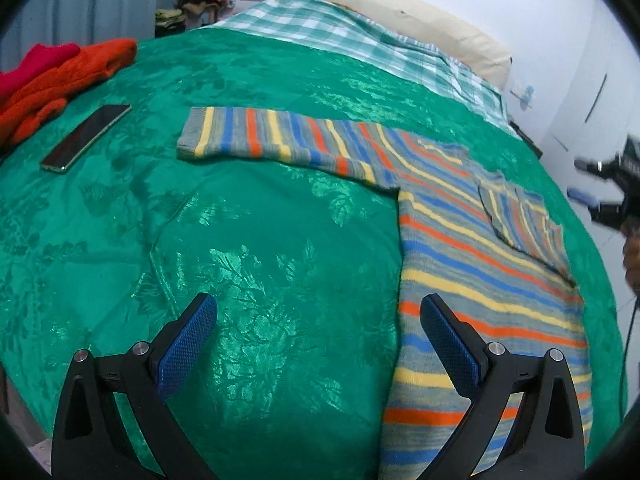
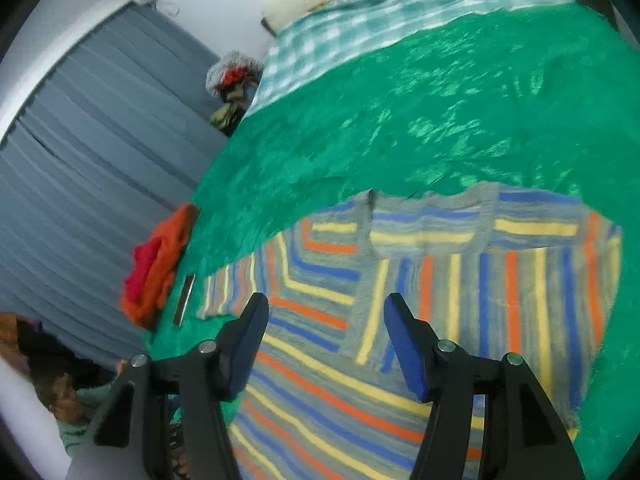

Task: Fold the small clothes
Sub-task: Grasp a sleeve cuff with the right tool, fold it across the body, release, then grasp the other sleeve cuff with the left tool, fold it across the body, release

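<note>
A small striped knit sweater (image 1: 480,248) in grey, blue, yellow and orange lies flat on the green bedspread (image 1: 248,240). One sleeve (image 1: 280,140) stretches out to the left; the other sleeve (image 1: 520,220) is folded over the body. My left gripper (image 1: 318,312) is open and empty, low over the bedspread at the sweater's left edge. My right gripper (image 2: 326,312) is open and empty above the sweater (image 2: 440,300), over the folded sleeve (image 2: 500,304). The right gripper also shows at the far right of the left wrist view (image 1: 608,192).
A phone (image 1: 86,136) lies on the bedspread at the left, beside a red and orange pile of clothes (image 1: 52,80). A checked sheet (image 1: 340,36) and pillow (image 1: 400,12) are at the far end. A grey curtain (image 2: 88,152) hangs beside the bed.
</note>
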Motion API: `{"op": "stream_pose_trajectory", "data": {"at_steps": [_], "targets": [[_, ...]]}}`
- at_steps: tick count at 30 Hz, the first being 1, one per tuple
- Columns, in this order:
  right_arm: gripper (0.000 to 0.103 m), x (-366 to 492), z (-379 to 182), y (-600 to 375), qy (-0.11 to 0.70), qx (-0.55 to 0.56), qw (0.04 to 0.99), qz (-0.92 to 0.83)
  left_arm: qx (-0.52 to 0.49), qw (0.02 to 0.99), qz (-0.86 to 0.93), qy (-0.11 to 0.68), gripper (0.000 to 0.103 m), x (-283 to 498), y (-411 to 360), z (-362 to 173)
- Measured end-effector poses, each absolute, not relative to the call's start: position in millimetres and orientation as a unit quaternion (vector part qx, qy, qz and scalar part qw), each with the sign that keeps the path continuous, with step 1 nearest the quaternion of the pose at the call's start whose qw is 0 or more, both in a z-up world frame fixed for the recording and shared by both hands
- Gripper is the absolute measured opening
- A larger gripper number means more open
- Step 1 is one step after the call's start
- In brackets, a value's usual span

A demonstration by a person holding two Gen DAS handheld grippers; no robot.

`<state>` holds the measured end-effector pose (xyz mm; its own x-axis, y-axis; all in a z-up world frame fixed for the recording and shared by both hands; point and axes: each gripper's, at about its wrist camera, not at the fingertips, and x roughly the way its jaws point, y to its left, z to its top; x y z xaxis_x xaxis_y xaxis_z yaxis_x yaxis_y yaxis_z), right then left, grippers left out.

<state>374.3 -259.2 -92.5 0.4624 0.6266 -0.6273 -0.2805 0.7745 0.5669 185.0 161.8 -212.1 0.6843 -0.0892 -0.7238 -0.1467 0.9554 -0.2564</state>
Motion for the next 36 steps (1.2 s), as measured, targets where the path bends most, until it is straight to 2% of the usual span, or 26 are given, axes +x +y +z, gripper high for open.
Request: {"op": "stream_pose_trajectory", "data": {"at_steps": [5, 7, 8, 9, 12, 14, 16, 20, 23, 26, 27, 31, 34, 36], "targets": [[0.061, 382, -148, -326, 0.518, 0.24, 0.796, 0.201, -0.147, 0.903, 0.006, 0.404, 0.102, 188, 159, -216], [0.057, 380, -185, -356, 0.559, 0.183, 0.803, 0.098, -0.129, 0.902, 0.009, 0.412, 0.102, 188, 154, -218], [0.034, 376, -191, -367, 0.557, 0.164, 0.811, 0.068, -0.121, 0.902, 0.011, 0.414, 0.102, 187, 152, -219], [0.026, 372, -190, -375, 0.547, 0.158, 0.82, 0.059, -0.115, 0.903, 0.011, 0.414, 0.102, 186, 150, -218], [0.03, 343, -165, -384, 0.507, 0.152, 0.847, 0.051, -0.109, 0.907, 0.002, 0.407, 0.102, 181, 146, -216], [0.036, 319, -151, -377, 0.506, 0.159, 0.842, 0.099, -0.094, 0.909, -0.01, 0.405, 0.102, 178, 138, -213], [0.038, 280, -146, -358, 0.522, 0.132, 0.829, 0.152, -0.072, 0.909, -0.046, 0.409, 0.102, 172, 122, -210], [0.038, 204, -171, -332, 0.58, 0.093, 0.781, 0.211, -0.017, 0.887, -0.15, 0.436, 0.102, 148, 73, -209], [0.038, 151, -203, -327, 0.638, 0.065, 0.741, 0.199, 0.043, 0.83, -0.225, 0.509, 0.102, 125, 29, -233], [0.039, 91, -209, -338, 0.647, 0.068, 0.738, 0.178, 0.11, 0.827, -0.228, 0.503, 0.102, 102, 11, -233], [0.039, 72, -201, -339, 0.643, 0.063, 0.744, 0.169, 0.109, 0.828, -0.232, 0.498, 0.102, 100, 12, -229], [0.055, 47, -157, -337, 0.574, 0.042, 0.807, 0.131, 0.008, 0.844, -0.22, 0.49, 0.102, 118, 49, -203], [0.055, 50, -140, -328, 0.505, 0.083, 0.852, 0.112, -0.054, 0.864, -0.159, 0.475, 0.102, 160, 102, -188], [0.055, 55, -142, -317, 0.489, 0.096, 0.86, 0.112, -0.107, 0.88, -0.098, 0.452, 0.102, 197, 157, -177]]}}
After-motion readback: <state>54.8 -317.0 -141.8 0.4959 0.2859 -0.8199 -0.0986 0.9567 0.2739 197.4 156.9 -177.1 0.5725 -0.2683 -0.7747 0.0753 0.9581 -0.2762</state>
